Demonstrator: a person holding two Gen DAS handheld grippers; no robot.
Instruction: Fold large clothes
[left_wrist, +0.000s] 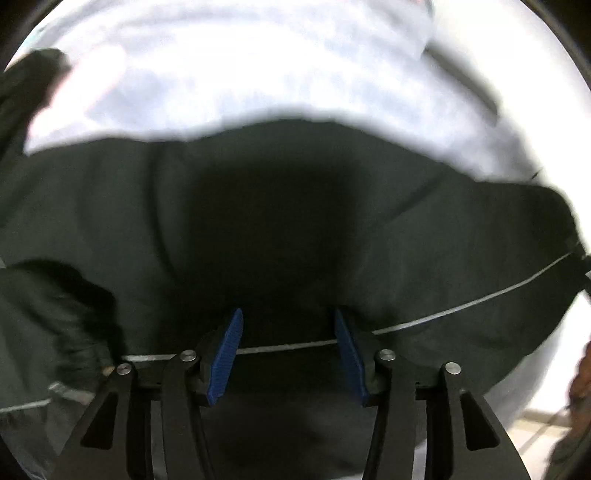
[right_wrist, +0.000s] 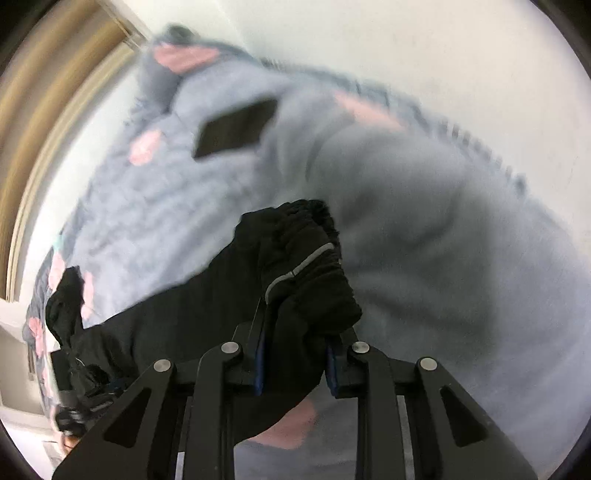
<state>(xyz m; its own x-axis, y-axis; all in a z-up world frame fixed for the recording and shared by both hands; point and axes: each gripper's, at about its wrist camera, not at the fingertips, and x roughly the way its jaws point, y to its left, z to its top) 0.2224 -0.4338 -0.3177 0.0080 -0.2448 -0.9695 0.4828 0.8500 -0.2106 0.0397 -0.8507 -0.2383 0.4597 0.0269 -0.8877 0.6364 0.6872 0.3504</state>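
A large black garment (left_wrist: 277, 229) with a thin grey reflective stripe (left_wrist: 461, 306) fills the lower left wrist view, lying over a pale blue-grey blanket (left_wrist: 229, 74). My left gripper (left_wrist: 288, 332) is open, its blue pads (left_wrist: 227, 354) apart with black cloth and the stripe between them. In the right wrist view my right gripper (right_wrist: 295, 354) is shut on a bunched, elastic-gathered end of the black garment (right_wrist: 306, 280), which trails down to the left. The view is blurred by motion.
The blue-grey fleece blanket with pink patches (right_wrist: 177, 192) covers the white bed (right_wrist: 443, 48). A flat black rectangular object (right_wrist: 236, 127) lies on the blanket. A wooden frame (right_wrist: 48, 122) runs along the left. Another gripper and hand show at lower left (right_wrist: 74, 406).
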